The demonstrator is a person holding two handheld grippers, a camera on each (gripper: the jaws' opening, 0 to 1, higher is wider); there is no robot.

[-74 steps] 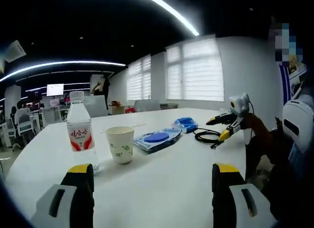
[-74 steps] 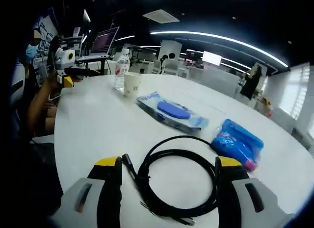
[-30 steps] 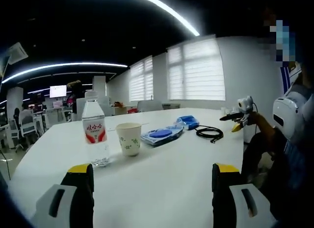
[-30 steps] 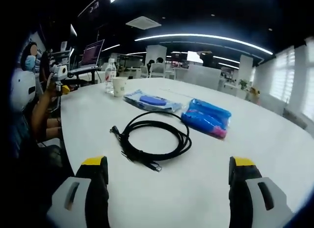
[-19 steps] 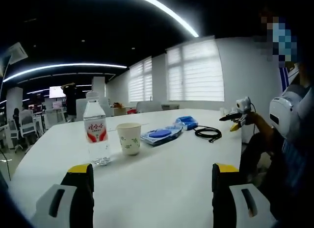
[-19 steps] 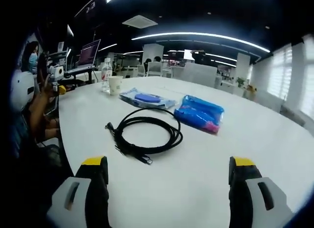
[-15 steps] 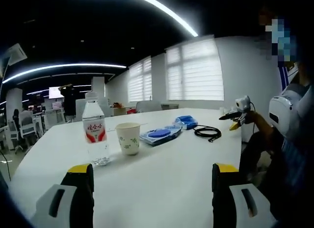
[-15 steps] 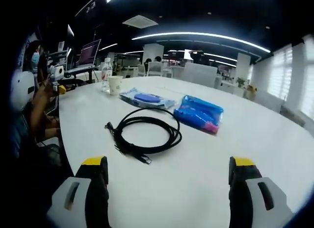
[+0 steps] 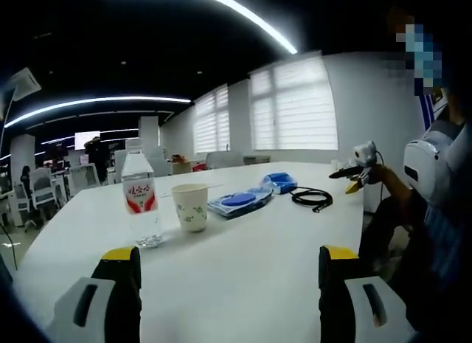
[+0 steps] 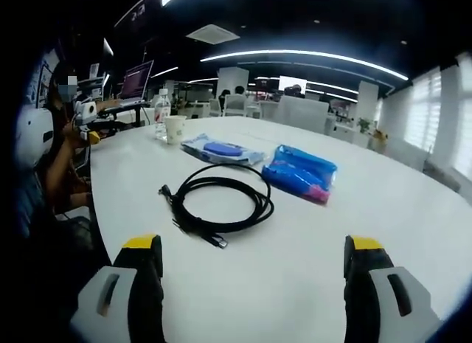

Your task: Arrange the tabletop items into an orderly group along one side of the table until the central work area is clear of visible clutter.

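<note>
On the white table point(image 9: 243, 262) stand a clear water bottle with a red label point(image 9: 140, 201) and a paper cup point(image 9: 191, 207). Beyond them lie a wet-wipes pack with a blue lid point(image 9: 237, 202), a blue packet point(image 9: 280, 184) and a coiled black cable point(image 9: 312, 198). My left gripper point(image 9: 228, 299) is open, back from the bottle. My right gripper point(image 10: 254, 284) is open, short of the cable point(image 10: 217, 204). The right gripper view also holds the blue packet point(image 10: 300, 172), wipes pack point(image 10: 217, 150), cup point(image 10: 175, 128) and bottle point(image 10: 162, 114). The right gripper point(image 9: 355, 177) appears far right in the left gripper view; the left gripper point(image 10: 94, 120) appears far left in the right gripper view.
A person sits at the table edge, their arm point(image 9: 394, 188) holding the right gripper. A laptop point(image 10: 135, 85) stands behind the bottle. Office chairs, desks and window blinds point(image 9: 295, 103) fill the background. Bare table surface point(image 10: 383, 210) spreads right of the packet.
Both grippers have pulled back from the items since the first frames, so the cable and bottle look smaller and farther. In the last half second almost nothing has shifted.
</note>
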